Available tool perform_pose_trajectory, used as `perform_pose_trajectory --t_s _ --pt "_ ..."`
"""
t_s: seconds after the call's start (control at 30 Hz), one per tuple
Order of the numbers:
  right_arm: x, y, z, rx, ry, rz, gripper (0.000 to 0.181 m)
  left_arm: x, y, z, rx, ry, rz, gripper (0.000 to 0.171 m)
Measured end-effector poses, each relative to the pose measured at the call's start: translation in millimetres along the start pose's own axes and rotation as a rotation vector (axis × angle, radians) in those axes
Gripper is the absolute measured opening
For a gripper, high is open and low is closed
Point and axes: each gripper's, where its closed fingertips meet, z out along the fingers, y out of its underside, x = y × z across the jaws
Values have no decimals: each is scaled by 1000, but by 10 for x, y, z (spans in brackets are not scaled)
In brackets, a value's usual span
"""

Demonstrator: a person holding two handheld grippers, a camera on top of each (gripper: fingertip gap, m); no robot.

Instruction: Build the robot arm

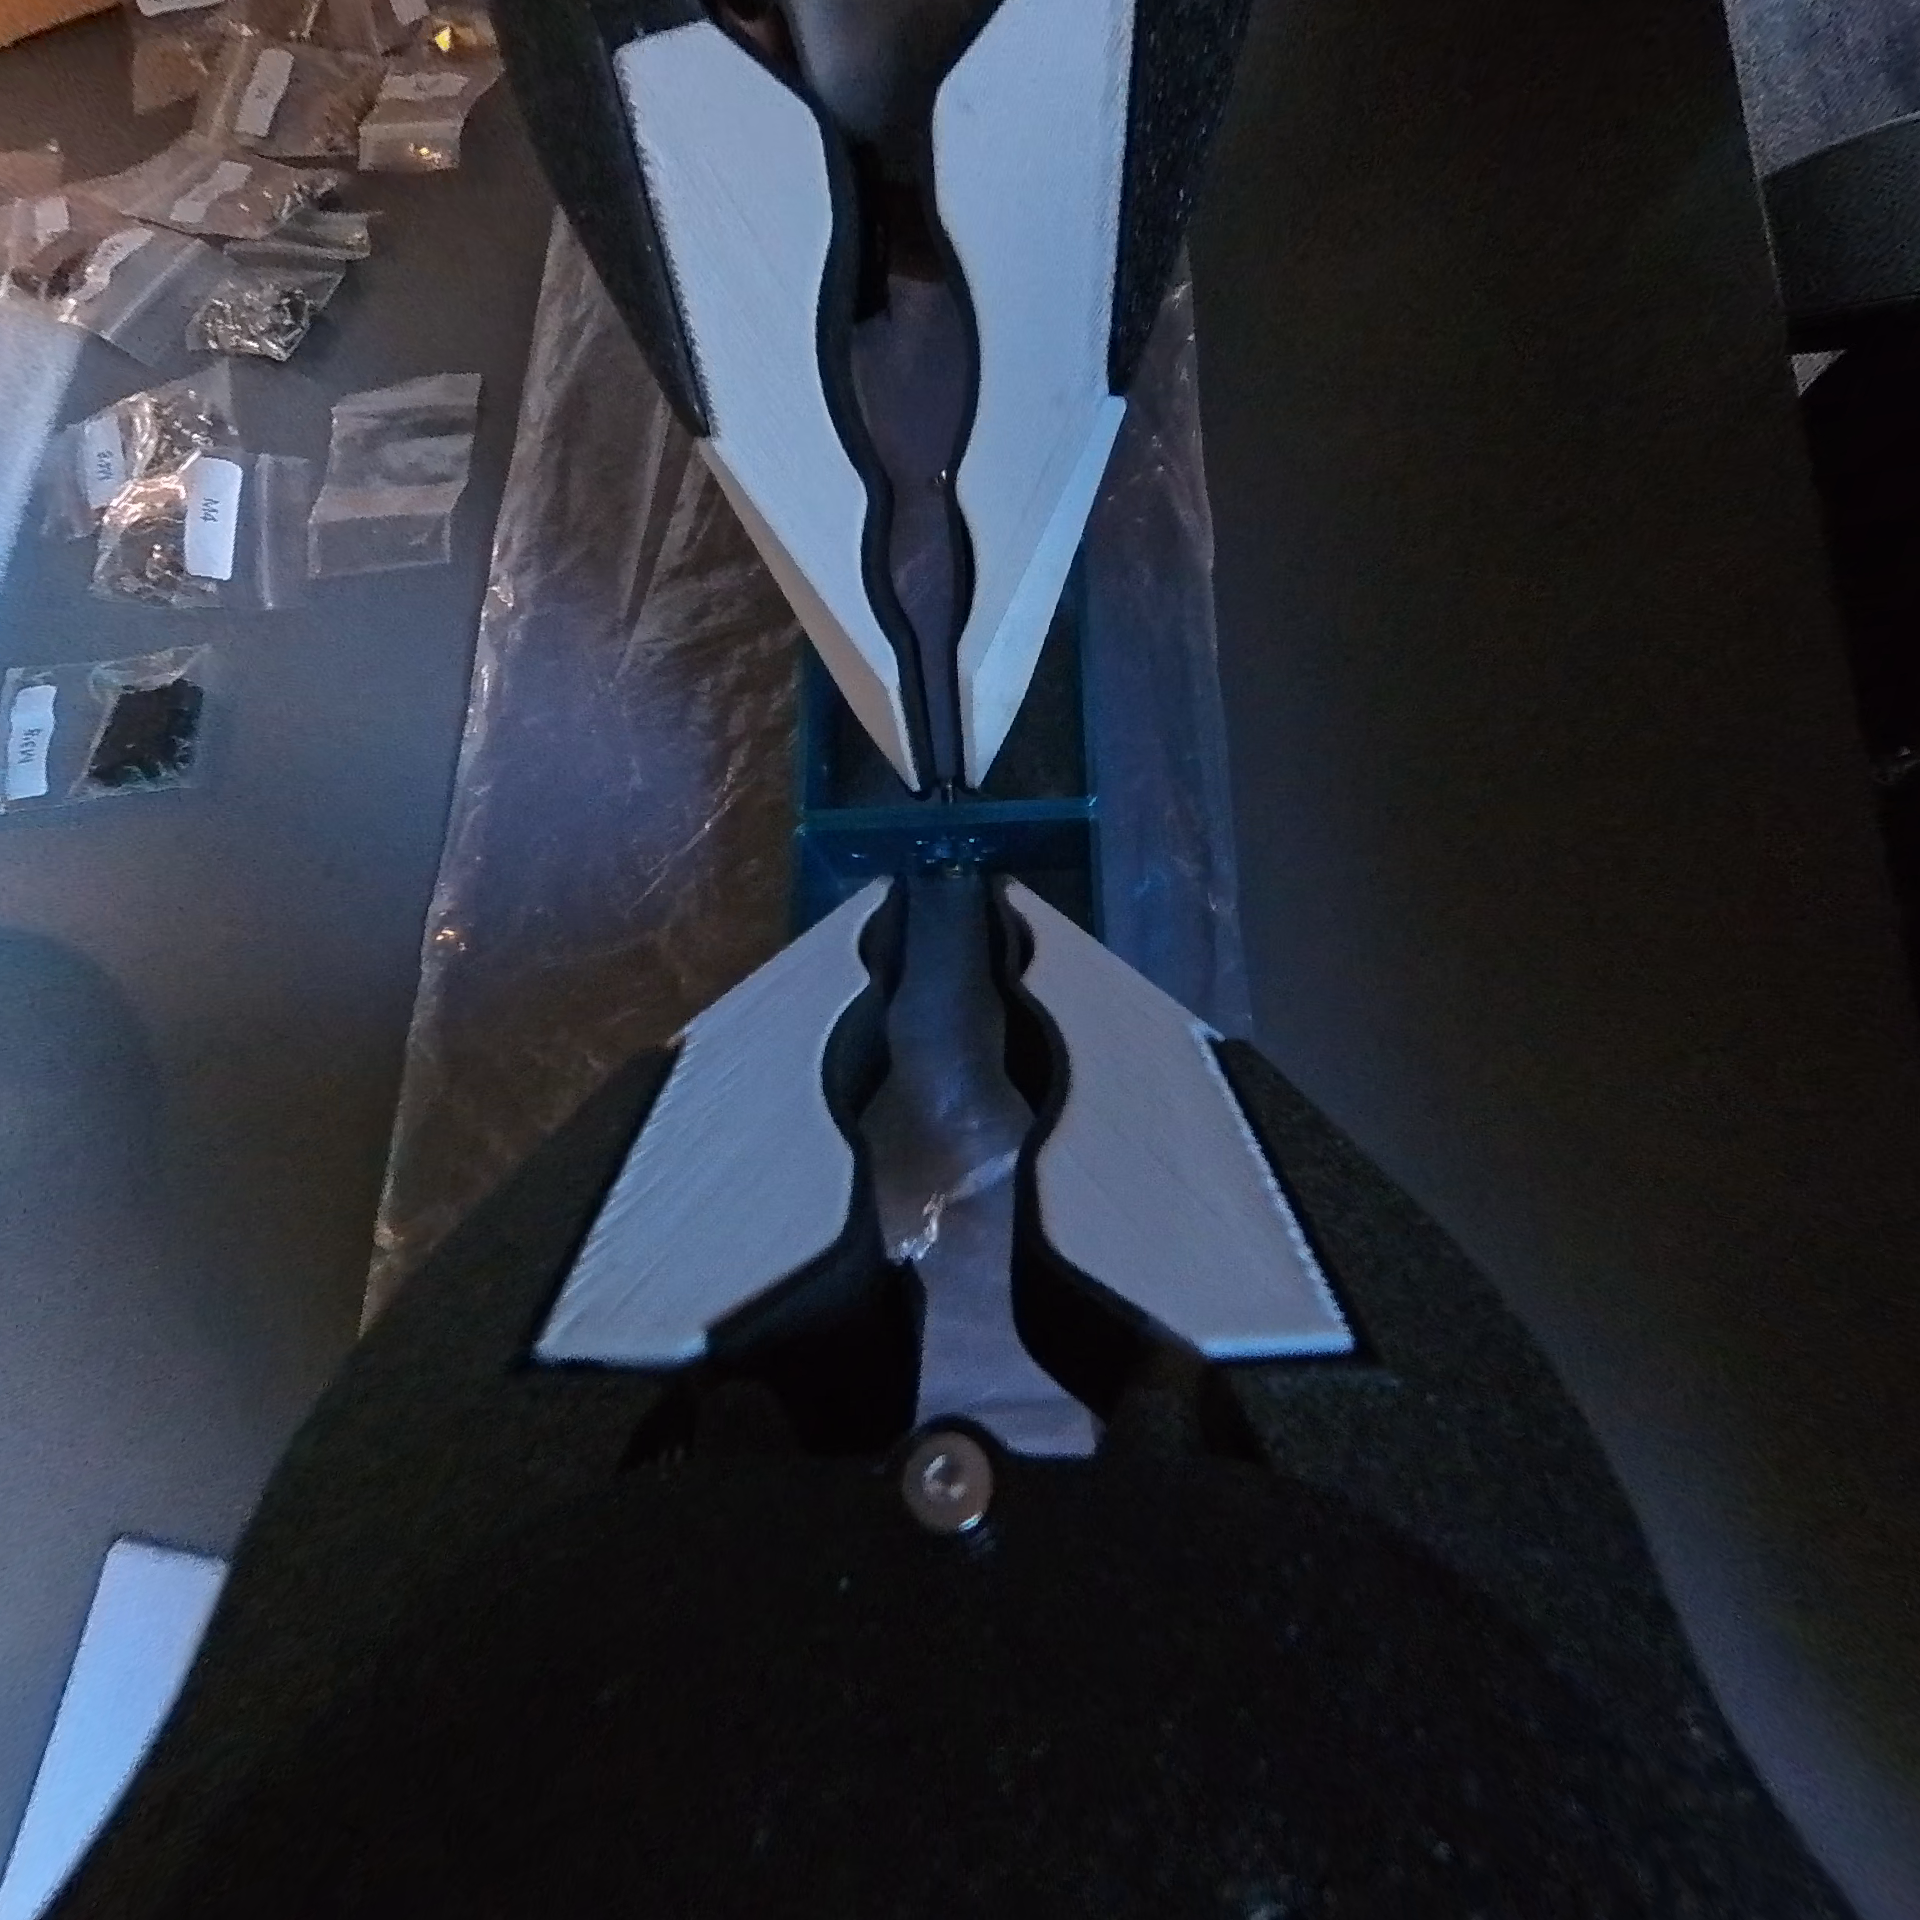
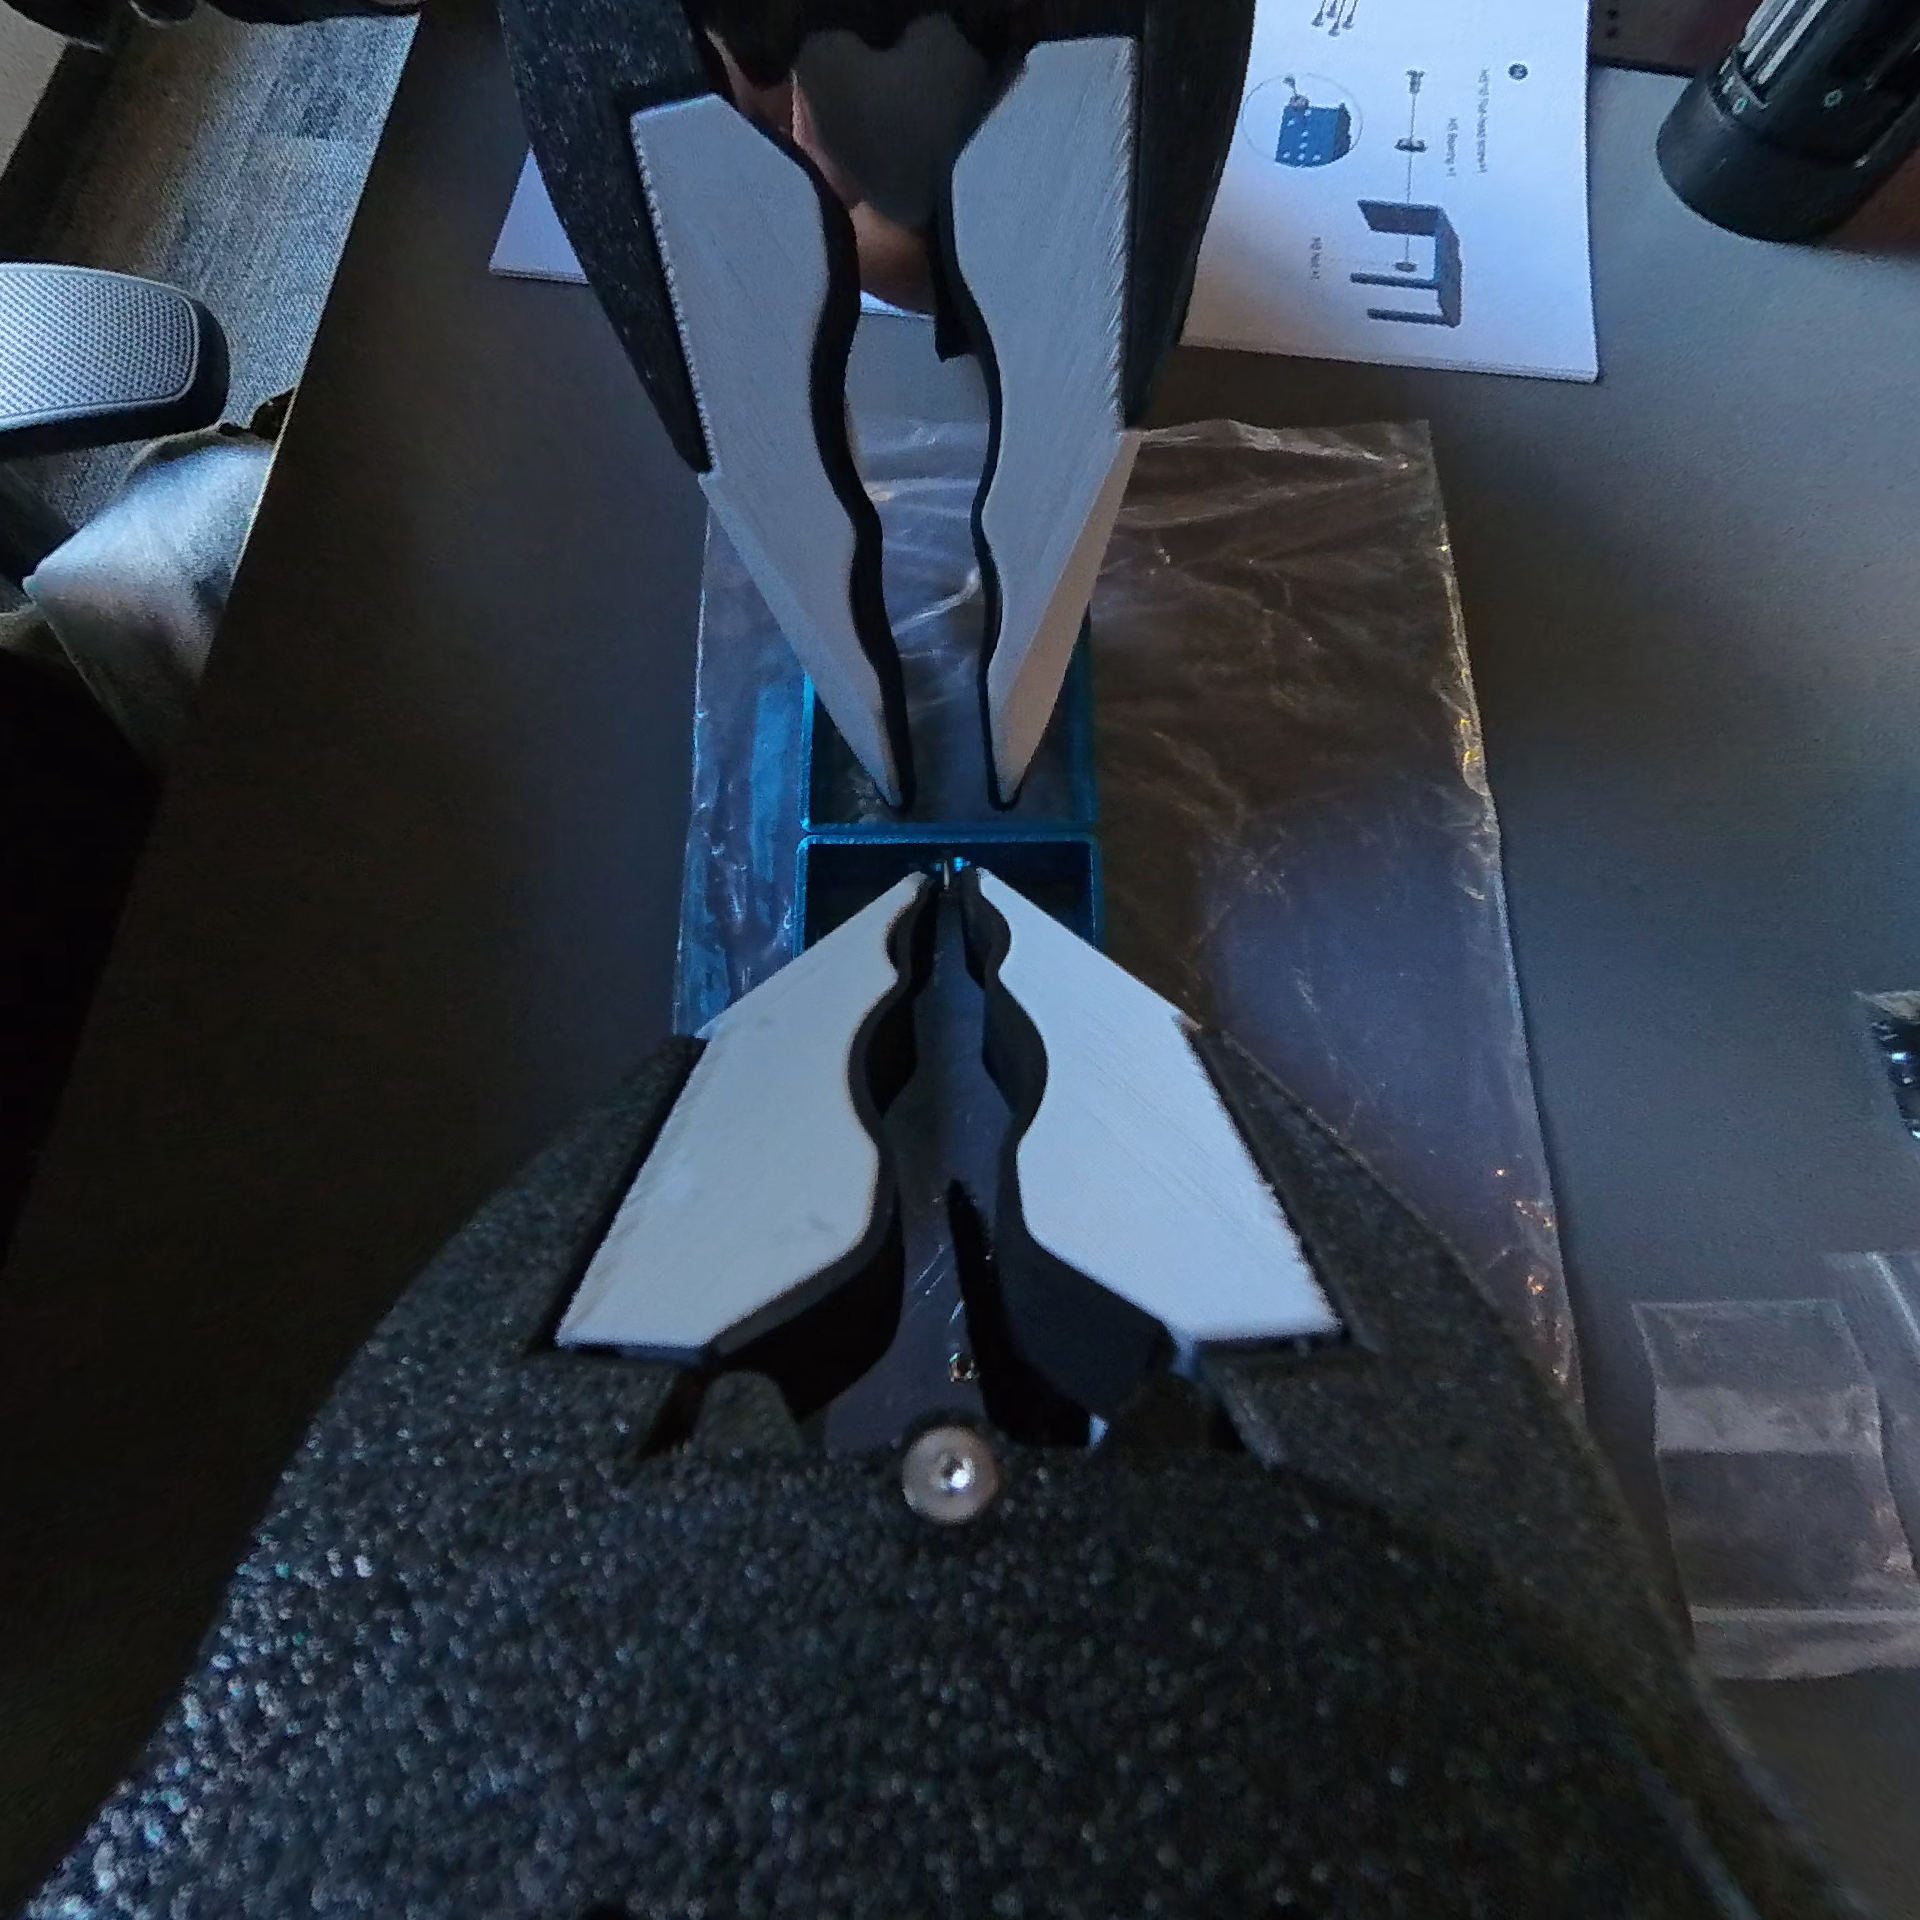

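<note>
A blue metal bracket [image 1: 1039, 836] with a cross wall lies on a clear plastic bag [image 1: 582, 831] on a dark table; it also shows in the right wrist view [image 2: 1039, 836]. My two grippers face each other across that wall. My right gripper [image 2: 948, 878] is shut on a small screw [image 2: 949, 871] and holds it against the wall; it shows at the top of the left wrist view [image 1: 943, 784]. My left gripper [image 1: 948, 883] stands with its jaws a little apart, empty, tips close to the wall's other side. It shows at the top of the right wrist view [image 2: 951, 800].
Several small zip bags of hardware [image 1: 166, 520] lie to the left. A white instruction sheet [image 2: 1403, 208] and a dark cylinder [image 2: 1808, 114] lie at the far side. More clear bags [image 2: 1766, 1455] lie at the right. A chair [image 2: 94, 343] stands beyond the table's edge. Only a small space, under 4 cm, lies between the two pairs of fingers. About 25 cm separates my left fingertips from the dark cylinder [image 2: 1808, 114].
</note>
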Motion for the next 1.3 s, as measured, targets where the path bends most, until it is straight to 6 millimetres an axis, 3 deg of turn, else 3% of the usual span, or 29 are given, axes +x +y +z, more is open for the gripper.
perform_pose_trajectory --t_s 0.63,1.0,1.2,1.3 --pt "-1 -28 10 29 10 4 3 -14 -45 61 17 -54 30 14" --pt "20 -39 -64 50 -4 29 12 -30 -5 36 18 -82 35 12" --pt "42 178 -186 -61 -38 25 11 -62 -3 -48 40 -95 28 12" --pt "68 191 -178 -62 -28 -4 11 -87 -25 -83 57 -116 33 12"
